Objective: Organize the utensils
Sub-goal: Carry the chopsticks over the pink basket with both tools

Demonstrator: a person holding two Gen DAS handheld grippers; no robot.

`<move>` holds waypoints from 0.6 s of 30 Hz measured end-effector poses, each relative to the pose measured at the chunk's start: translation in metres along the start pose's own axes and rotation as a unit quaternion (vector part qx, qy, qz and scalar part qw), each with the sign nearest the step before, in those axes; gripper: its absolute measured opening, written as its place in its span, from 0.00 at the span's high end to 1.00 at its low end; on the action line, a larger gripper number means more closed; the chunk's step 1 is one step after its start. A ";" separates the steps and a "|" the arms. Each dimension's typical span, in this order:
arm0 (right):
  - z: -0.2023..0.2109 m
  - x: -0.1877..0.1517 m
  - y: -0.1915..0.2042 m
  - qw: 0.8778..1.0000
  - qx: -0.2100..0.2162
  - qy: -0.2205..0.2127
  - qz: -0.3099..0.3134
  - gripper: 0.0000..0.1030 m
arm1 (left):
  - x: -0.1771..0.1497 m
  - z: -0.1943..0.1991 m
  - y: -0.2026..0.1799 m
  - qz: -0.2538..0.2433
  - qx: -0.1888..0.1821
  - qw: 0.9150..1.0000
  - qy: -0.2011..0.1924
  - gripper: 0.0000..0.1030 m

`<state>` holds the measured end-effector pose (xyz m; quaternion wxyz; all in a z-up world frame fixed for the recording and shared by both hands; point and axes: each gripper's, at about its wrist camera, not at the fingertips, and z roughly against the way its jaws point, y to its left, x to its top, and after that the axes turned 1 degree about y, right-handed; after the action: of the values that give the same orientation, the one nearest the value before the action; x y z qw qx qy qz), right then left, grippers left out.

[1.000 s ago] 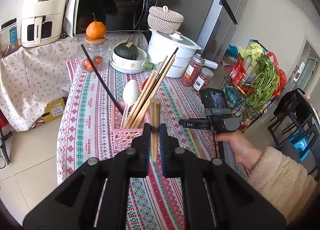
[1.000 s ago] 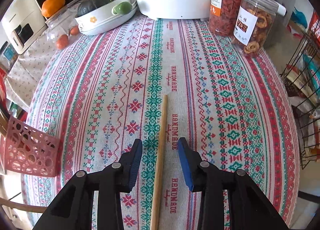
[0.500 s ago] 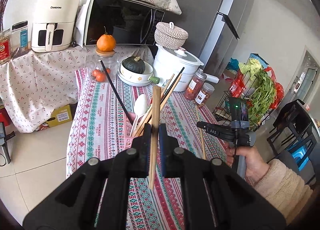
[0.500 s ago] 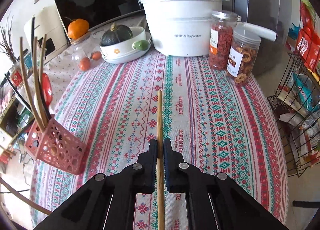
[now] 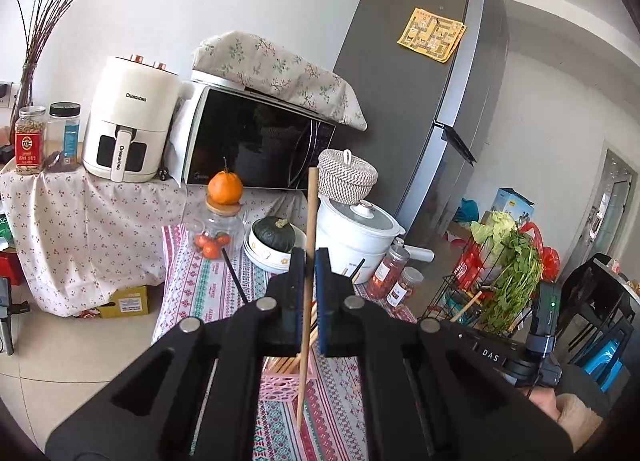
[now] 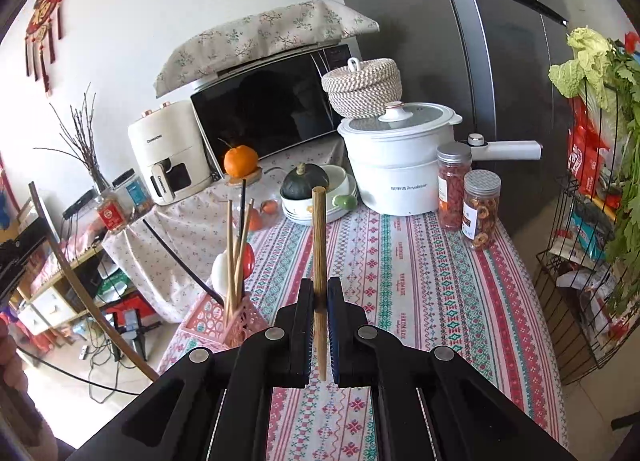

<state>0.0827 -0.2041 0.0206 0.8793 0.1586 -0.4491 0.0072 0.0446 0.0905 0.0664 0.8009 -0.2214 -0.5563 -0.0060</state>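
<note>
Patterned tablecloth [image 6: 420,261]; each gripper [image 6: 319,325] apparently on chopstick [image 6: 319,245].

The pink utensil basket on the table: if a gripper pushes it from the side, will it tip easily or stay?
The pink utensil basket probably tips easily: it looks like thin perforated plastic, so light. The long chopsticks and white spoon rise far above its rim, likely making it top-heavy. On the woven tablecloth it may catch rather than slide.
</note>
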 end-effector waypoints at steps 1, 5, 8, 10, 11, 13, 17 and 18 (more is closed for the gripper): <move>0.001 0.001 0.003 1.000 0.003 -0.003 0.002 0.94 | 0.001 -0.004 0.000 0.000 0.000 1.000 -0.008 0.94; 0.002 0.003 0.012 1.000 0.013 -0.008 0.008 0.94 | 0.000 -0.023 0.000 -0.001 0.003 1.000 -0.025 0.94; 0.002 0.003 0.015 1.000 0.017 -0.009 0.010 0.94 | -0.001 -0.036 -0.002 -0.007 0.013 0.999 -0.034 0.95; 0.003 0.003 0.017 1.000 0.020 -0.011 0.010 0.94 | -0.001 -0.043 -0.003 -0.014 0.023 0.999 -0.039 0.95; 0.004 0.003 0.016 1.000 0.021 -0.012 0.009 0.94 | -0.002 -0.048 -0.003 -0.021 0.030 0.999 -0.039 0.95; 0.004 0.004 0.016 1.000 0.023 -0.013 0.009 0.94 | -0.004 -0.058 -0.003 -0.031 0.046 0.998 -0.030 0.95; 0.005 0.005 0.014 1.000 0.024 -0.015 0.007 0.94 | -0.012 -0.077 0.003 -0.032 0.068 0.997 0.000 0.95; 0.005 0.005 0.012 1.000 0.024 -0.016 0.006 0.94 | -0.014 -0.081 0.004 -0.036 0.075 0.997 0.008 0.95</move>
<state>0.0797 -0.1945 0.0313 0.8678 0.1774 -0.4638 0.0209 0.1124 0.0616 0.0293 0.8189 -0.1407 -0.5565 0.0047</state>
